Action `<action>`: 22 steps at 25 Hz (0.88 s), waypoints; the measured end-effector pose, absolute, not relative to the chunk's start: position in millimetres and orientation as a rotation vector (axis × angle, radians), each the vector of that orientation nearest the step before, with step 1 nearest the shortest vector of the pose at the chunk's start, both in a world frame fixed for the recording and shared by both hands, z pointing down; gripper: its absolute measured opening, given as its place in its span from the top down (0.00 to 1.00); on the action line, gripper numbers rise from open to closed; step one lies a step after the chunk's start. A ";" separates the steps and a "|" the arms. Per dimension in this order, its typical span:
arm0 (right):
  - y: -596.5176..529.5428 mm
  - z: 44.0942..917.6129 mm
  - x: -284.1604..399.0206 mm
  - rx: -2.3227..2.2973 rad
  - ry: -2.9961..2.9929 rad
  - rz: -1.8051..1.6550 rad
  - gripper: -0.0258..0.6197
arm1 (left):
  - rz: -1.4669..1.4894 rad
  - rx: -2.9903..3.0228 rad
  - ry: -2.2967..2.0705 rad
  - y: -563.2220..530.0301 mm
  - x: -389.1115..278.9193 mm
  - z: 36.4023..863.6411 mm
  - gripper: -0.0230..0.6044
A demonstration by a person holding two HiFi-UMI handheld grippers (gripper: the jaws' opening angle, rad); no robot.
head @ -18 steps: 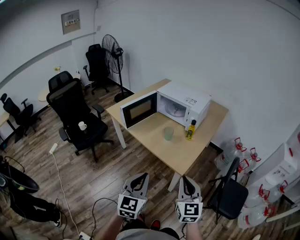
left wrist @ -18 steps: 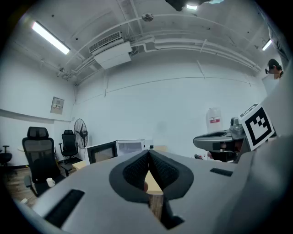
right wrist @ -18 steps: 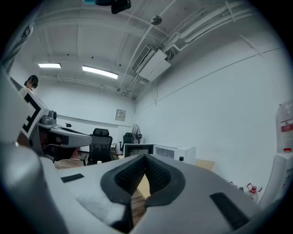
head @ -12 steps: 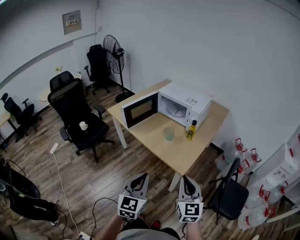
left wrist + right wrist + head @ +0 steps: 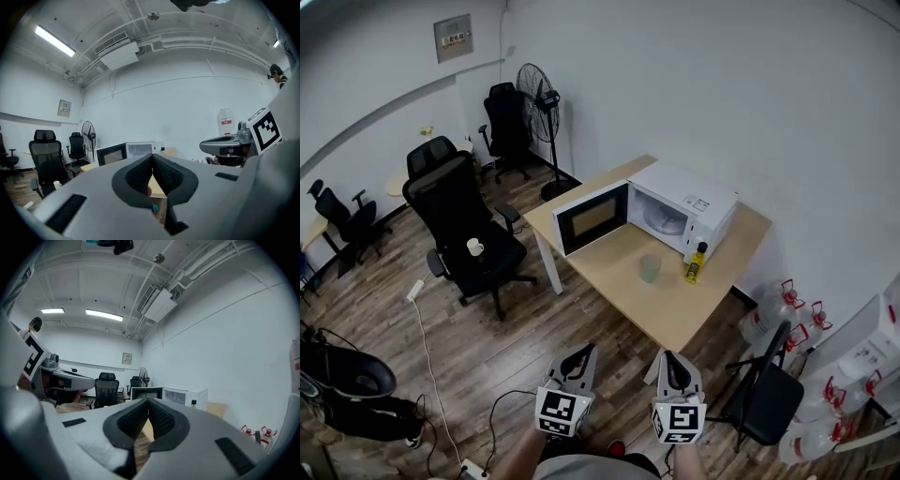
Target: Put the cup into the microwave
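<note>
Left gripper and right gripper, both clenched and empty at the frame's bottom, are well apart from the translucent greenish cup standing right of centre on the light wooden desk before the open white microwave, so the person should likely approach first, then spread one gripper's jaws.

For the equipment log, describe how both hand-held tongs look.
The left tongs and right tongs match: pale grey plastic bodies, each with a white cube at the back carrying black square markers. The pads are black and ribbed, set in a rounded black surround. No cables show on either.
</note>
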State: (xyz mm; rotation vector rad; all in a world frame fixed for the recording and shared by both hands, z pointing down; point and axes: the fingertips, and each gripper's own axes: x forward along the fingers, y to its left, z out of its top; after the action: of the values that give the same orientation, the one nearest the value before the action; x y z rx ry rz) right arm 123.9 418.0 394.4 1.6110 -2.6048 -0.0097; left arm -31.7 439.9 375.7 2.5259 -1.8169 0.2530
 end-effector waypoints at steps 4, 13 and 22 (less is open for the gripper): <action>390.2 398.0 110.6 1.616 -2.599 -0.004 0.93 | 0.258 2.523 -1.816 410.7 -48.7 378.1 0.93; 292.7 402.2 72.6 1.757 -2.508 0.043 0.93 | 0.280 2.585 -1.707 290.1 -101.0 379.7 0.93; 218.0 406.8 48.0 1.963 -2.312 0.113 0.93 | 0.314 2.718 -1.448 188.1 -123.0 384.6 0.93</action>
State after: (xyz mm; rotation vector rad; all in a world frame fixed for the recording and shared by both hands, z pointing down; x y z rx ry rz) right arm 48.0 218.0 406.8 1.9632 -2.3116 0.1131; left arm -123.0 188.1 384.6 2.7181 -1.4480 0.3138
